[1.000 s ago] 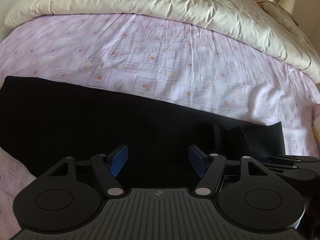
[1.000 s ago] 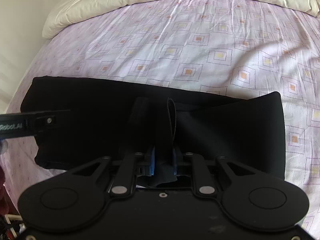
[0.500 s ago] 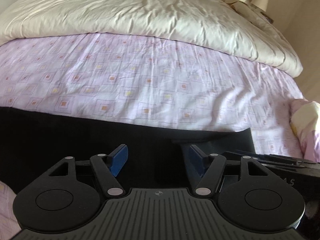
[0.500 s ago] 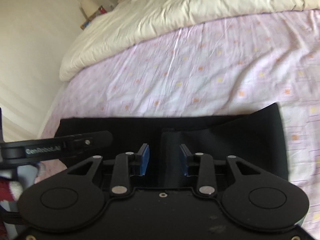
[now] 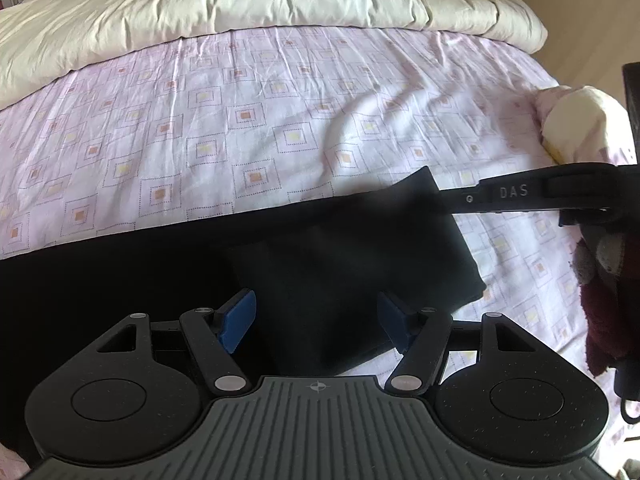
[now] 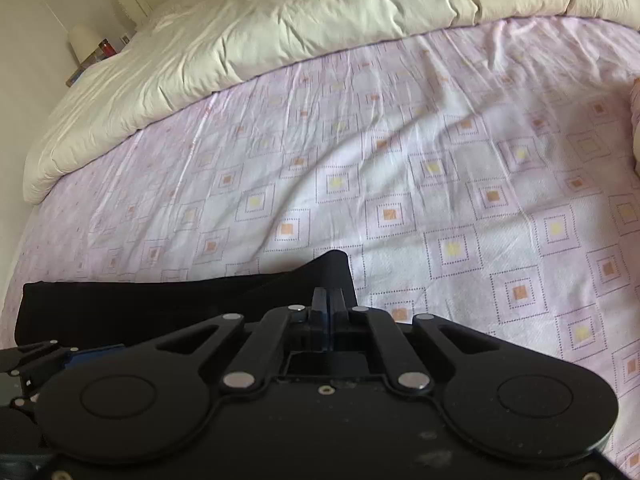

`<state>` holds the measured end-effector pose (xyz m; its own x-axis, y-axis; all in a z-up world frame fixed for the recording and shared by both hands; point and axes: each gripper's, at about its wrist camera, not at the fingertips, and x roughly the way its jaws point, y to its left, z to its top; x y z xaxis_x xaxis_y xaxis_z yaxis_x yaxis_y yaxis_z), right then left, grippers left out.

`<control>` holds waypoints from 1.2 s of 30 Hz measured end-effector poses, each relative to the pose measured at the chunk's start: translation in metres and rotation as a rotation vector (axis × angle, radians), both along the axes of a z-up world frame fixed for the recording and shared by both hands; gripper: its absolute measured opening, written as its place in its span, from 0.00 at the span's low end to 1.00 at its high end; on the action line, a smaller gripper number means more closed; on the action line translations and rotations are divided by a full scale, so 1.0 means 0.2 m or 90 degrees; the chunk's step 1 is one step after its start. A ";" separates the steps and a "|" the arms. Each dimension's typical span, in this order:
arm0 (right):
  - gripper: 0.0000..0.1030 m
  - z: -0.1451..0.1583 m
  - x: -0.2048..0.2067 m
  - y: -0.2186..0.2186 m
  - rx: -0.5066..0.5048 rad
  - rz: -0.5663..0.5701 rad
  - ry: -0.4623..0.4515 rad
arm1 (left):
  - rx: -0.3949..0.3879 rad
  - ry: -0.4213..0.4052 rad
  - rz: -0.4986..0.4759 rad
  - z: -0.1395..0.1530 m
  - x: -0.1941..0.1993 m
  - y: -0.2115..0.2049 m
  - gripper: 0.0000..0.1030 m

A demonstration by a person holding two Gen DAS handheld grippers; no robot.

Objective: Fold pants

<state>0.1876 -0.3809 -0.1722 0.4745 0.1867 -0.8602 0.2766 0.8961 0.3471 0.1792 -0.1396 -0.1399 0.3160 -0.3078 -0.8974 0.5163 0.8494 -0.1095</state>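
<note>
The black pants (image 5: 168,268) lie flat along the near edge of the bed, folded lengthwise, with a doubled end (image 5: 360,256) at the right. My left gripper (image 5: 318,322) is open and empty, its blue pads (image 5: 236,316) hovering over that doubled end. My right gripper (image 6: 329,307) has its jaws pressed together at the far right corner of the pants (image 6: 320,276). In the left wrist view the right gripper (image 5: 516,196) reaches in from the right to that corner (image 5: 416,188).
The pink sheet with a square pattern (image 5: 280,120) covers the bed. A cream duvet (image 5: 240,0) is bunched at the far side. A dark red sleeve (image 5: 612,292) hangs at the right. A bedside lamp (image 6: 82,42) stands far left.
My right gripper let go of the pants' middle fold, opened, moved right to the far corner and closed there. My left gripper stayed open and shifted right along the pants.
</note>
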 end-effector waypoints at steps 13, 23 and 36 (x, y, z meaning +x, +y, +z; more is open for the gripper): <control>0.04 -0.09 0.03 -0.05 0.087 -0.020 0.006 | 0.041 0.057 0.076 -0.22 0.21 0.09 0.70; 0.03 -0.04 -0.18 0.05 0.016 0.047 0.073 | 0.038 0.066 0.055 -0.21 0.22 0.08 0.70; 0.10 0.21 -0.35 0.14 0.046 0.021 -0.017 | 0.038 -0.047 0.182 0.23 -0.07 0.47 0.59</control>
